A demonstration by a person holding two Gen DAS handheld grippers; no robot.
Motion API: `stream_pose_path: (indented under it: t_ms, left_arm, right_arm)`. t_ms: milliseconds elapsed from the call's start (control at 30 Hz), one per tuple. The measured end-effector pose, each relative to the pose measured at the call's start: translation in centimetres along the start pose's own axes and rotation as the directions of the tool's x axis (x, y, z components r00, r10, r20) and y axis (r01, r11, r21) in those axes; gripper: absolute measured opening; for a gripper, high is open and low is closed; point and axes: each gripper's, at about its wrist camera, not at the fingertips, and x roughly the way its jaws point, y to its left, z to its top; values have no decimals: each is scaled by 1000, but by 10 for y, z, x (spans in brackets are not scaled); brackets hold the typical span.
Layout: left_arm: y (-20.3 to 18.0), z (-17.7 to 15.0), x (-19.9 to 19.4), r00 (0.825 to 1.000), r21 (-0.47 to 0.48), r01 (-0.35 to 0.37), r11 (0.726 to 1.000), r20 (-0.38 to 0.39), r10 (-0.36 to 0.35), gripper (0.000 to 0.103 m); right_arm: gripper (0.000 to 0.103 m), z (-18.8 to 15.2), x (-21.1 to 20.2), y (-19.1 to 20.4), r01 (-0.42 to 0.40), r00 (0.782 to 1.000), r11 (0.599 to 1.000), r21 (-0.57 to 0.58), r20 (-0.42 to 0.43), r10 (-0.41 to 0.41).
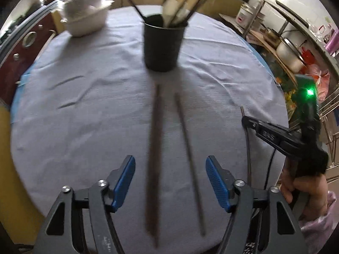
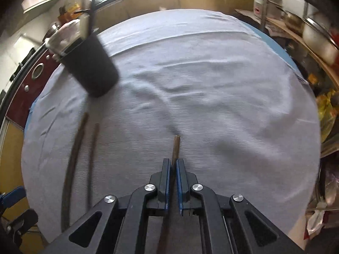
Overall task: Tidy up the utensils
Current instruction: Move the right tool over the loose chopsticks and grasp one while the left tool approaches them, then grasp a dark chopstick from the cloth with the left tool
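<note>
Two loose chopsticks (image 1: 155, 158) lie on the grey tablecloth (image 1: 74, 127), their long axes running from the left gripper (image 1: 170, 182) straight toward the black holder (image 1: 162, 44). That gripper hangs over their near ends with its blue pads (image 1: 125, 182) spread wide, grasping nothing, so it is the nearer one for them. Beyond them the holder stands upright, already bristling with dark chopsticks and pale-handled utensils (blurred). Further right, the right gripper (image 2: 173, 167) is clenched on a single chopstick (image 2: 175, 146), whose tip points forward over the cloth; from there the holder sits ahead and to the left.
</note>
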Motion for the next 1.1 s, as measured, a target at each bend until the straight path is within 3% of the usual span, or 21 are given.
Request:
stream_pose_path:
  t_ms: [100,200,467,733,867,1100]
  left_arm:
    - [-8,15,23,998,2,30,1000,-61,-30,43]
    - [-15,29,41,994,-11,42,999,-101,-43,43]
    - [-17,60,82,986,-36,-37,999,-164,30,43]
    - [-20,78,90,991,-26,-51,998,-126,48,40]
    - [-17,79,91,994,-4,-59,998,-91,59,6]
    - [-11,69,62,1000,-3,-24,1000,15,24,6]
  right_arm:
    - [7,0,-2,-15,-40,999,999,21,-16,41]
    - [7,-1,-4,-20,-62,998,998,13,-21,62]
    - [7,-3,-4,-25,-90,995,996,7,-43,90]
    - [9,11,2,-11,-36,994,999,-35,-105,32]
    - [9,13,4,-2,0,997,997,-76,-76,-6]
    - [6,7,-12,0,-8,1000,997,-71,-4,8]
